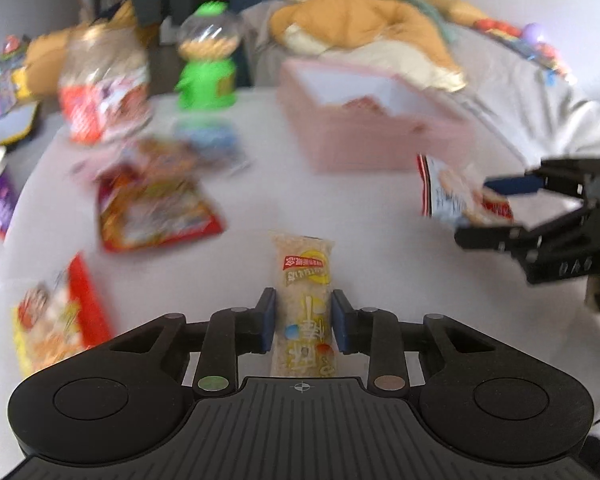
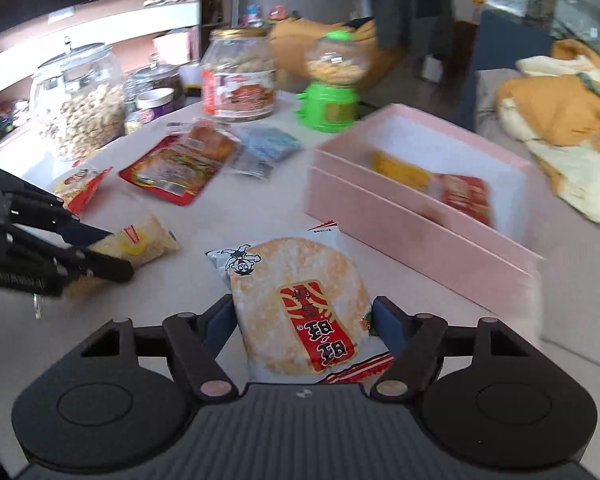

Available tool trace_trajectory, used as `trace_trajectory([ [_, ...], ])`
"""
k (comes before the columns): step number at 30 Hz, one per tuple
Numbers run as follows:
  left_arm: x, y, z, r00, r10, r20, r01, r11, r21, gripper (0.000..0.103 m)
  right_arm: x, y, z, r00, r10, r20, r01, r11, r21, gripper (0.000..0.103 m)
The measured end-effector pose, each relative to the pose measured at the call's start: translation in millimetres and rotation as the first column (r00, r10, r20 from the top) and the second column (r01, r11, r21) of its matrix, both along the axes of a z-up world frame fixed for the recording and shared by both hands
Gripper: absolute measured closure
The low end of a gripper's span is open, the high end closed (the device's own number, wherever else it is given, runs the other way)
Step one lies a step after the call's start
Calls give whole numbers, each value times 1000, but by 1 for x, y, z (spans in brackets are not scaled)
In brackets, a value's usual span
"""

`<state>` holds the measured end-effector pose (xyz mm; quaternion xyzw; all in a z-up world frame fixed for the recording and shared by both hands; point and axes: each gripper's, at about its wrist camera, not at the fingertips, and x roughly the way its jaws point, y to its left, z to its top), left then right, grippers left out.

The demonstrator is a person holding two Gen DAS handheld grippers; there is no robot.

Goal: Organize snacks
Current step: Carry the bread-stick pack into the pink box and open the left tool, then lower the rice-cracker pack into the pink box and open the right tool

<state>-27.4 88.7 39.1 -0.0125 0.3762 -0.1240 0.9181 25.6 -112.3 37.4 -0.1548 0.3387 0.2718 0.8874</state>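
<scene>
My left gripper [image 1: 303,320] is shut on a long pale rice-bar packet [image 1: 304,280], held above the white table. It also shows in the right wrist view [image 2: 140,242], with the left gripper [image 2: 108,252] at the far left. My right gripper [image 2: 300,324] is shut on a round rice-cracker packet [image 2: 296,304] with a red label. That packet [image 1: 456,196] and the right gripper [image 1: 484,208] show at the right of the left wrist view. A pink open box [image 2: 404,216] lies ahead of the right gripper and holds a yellow-and-red snack pack [image 2: 440,180]. The box also shows in the left wrist view [image 1: 380,136].
Loose snack bags [image 2: 176,168] lie on the table [image 2: 260,204] at the left. A labelled jar [image 2: 238,76], a green candy dispenser [image 2: 332,92] and a glass nut jar [image 2: 80,104] stand at the back. An orange blanket [image 2: 560,116] lies at the right.
</scene>
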Motion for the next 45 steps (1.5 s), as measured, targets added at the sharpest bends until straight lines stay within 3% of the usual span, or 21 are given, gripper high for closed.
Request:
trace_trajectory([
  [5, 21, -32, 61, 986, -62, 153, 77, 992, -96, 70, -22, -41, 7, 994, -78, 71, 78, 997, 2, 29],
  [9, 86, -57, 94, 974, -43, 224, 90, 975, -205, 70, -28, -50, 4, 989, -99, 105, 97, 995, 23, 29],
  [12, 144, -76, 90, 976, -8, 216, 62, 968, -244, 70, -31, -51, 2, 986, -109, 127, 105, 994, 38, 29],
  [16, 195, -78, 62, 990, 48, 129, -3, 946, -324, 69, -34, -53, -1, 984, -109, 141, 104, 994, 44, 29],
  [19, 182, -56, 59, 987, 68, 147, -10, 930, -367, 69, -30, -58, -3, 981, -129, 144, 125, 991, 37, 29],
  [23, 135, -17, 58, 983, 68, 168, -11, 948, -317, 69, -12, -68, 4, 979, -171, 112, 165, 984, 62, 29],
  [26, 107, 16, 46, 984, 128, 124, -86, 950, -300, 69, 13, -68, 31, 974, -186, 130, 172, 979, 113, 29],
  [28, 92, 40, 35, 978, 190, 86, -155, 937, -314, 69, 48, -62, 57, 971, -215, 107, 195, 966, 171, 29],
  [30, 76, 66, 27, 964, 257, 65, -223, 919, -325, 69, 88, -56, 78, 960, -267, 88, 239, 940, 244, 24],
  [31, 66, 82, 25, 954, 295, 62, -259, 908, -331, 69, 106, -53, 84, 954, -287, 83, 257, 930, 263, 17],
  [35, 25, 140, 18, 895, 438, 82, -389, 858, -335, 69, 159, -42, 81, 943, -332, -5, 323, 916, 237, 17],
  [37, 10, 161, 14, 866, 492, 88, -450, 845, -290, 69, 156, -36, 72, 939, -344, -2, 337, 918, 210, 17],
  [39, 0, 168, 7, 857, 509, 82, -477, 844, -247, 69, 145, -24, 59, 940, -341, -7, 337, 924, 179, 17],
  [43, -8, 170, -11, 885, 465, 9, -444, 852, -278, 69, 119, 14, 42, 970, -245, 0, 243, 961, 133, 17],
  [45, -5, 161, -14, 894, 447, 26, -430, 874, -226, 69, 104, 44, 38, 985, -171, 12, 168, 978, 121, 17],
])
